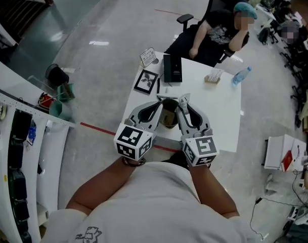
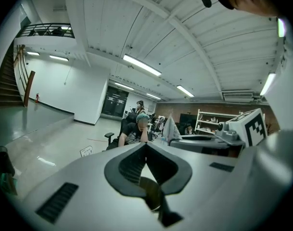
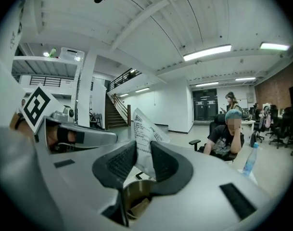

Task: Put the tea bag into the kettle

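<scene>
Over kettle (image 1: 168, 117) at table's (image 1: 217, 113) 7 o'clock, pinched tea bag (image 3: 144, 131) in right gripper (image 3: 143, 153). Held left gripper (image 2: 145, 146) closed at 9 o'clock.

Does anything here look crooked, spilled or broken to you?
Nothing looks spilled or broken. The one oddity is the tea bag packet pinched in the right gripper: it sticks up crookedly, its top leaning left, above the kettle.

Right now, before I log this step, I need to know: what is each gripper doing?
Left gripper: closed, nothing visible between its jaws.
Right gripper: closed on the white printed tea bag.
</scene>
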Tool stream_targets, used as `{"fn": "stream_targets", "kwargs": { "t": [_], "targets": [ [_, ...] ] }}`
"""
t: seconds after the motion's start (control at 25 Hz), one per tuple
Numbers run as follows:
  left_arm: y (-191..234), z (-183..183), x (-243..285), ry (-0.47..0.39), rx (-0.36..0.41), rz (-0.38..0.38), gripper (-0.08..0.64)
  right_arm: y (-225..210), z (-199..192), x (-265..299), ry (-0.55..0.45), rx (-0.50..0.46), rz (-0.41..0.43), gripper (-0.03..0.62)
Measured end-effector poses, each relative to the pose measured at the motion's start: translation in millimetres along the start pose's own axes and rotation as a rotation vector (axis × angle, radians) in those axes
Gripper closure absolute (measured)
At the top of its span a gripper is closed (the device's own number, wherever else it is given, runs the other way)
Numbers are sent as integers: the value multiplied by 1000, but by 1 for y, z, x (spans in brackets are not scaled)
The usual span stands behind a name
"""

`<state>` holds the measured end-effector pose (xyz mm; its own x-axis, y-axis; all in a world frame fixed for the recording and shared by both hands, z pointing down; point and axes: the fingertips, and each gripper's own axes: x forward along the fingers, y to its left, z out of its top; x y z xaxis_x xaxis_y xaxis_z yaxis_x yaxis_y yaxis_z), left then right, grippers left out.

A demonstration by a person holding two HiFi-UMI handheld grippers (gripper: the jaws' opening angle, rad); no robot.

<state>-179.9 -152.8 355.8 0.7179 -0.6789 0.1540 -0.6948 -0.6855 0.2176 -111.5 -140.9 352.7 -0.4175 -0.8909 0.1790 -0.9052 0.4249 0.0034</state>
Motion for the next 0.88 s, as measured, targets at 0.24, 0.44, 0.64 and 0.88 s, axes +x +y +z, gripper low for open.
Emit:
{"fn": "stream_targets", "kwargs": {
  "t": [0.24,0.44,0.64,0.88],
  "targets": [
    [14,-14,-27,21,-62,-40,551,19,-11,-9,39,36,-55,491],
    [15,-25,-23,41,-70,-57,551,19,-26,-10,75,56,-57,491],
    [21,-37,-18,85,-74,-55,551,10,-42,-7,126,61,-33,491],
    [22,-51,-2,124,-52,-41,552,-5,-60,-1,175,104,-6,491]
  ]
}}
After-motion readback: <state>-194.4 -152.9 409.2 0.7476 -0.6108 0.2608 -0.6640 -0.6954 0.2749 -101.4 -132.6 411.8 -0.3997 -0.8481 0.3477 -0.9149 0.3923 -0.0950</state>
